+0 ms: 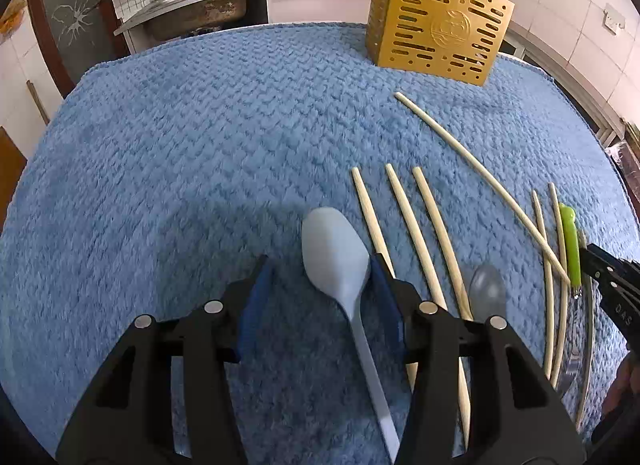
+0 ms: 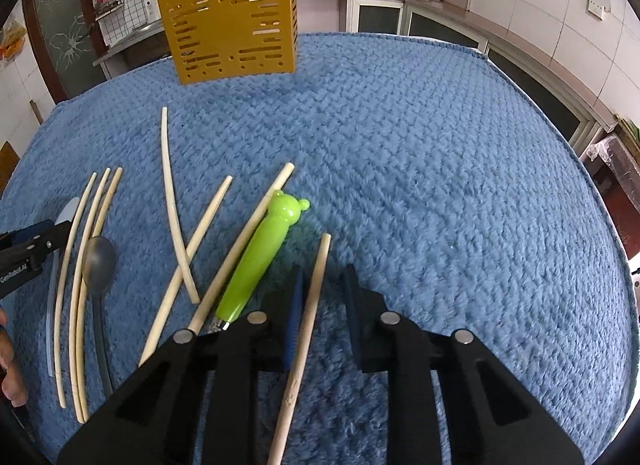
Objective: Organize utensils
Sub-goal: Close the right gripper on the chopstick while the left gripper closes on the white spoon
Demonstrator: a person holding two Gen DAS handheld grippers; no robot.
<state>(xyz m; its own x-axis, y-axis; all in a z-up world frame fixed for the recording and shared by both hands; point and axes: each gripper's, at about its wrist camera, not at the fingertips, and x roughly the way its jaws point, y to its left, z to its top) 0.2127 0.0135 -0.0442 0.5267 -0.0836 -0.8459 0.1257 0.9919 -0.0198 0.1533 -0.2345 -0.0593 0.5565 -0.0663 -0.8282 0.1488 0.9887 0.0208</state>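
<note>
The left gripper [image 1: 320, 269] brackets the pale blue spoon [image 1: 334, 253] on the blue cloth [image 1: 180, 145], jaws half-wide, one pad touching. The right gripper [image 2: 322, 289], jaws narrow, straddles a chopstick [image 2: 310, 305] (grip unconfirmed); either could slip before reaching the yellow holder [image 2: 232, 21].

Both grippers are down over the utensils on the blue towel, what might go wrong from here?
1. The left gripper straddles the pale spoon off-centre: it lies against one finger with a gap at the other, so it may twist when pinched.
2. The right gripper has one chopstick against a single finger; a thin round stick might roll or slip out.
3. The green-handled utensil lies close beside it and might get nudged.
</note>
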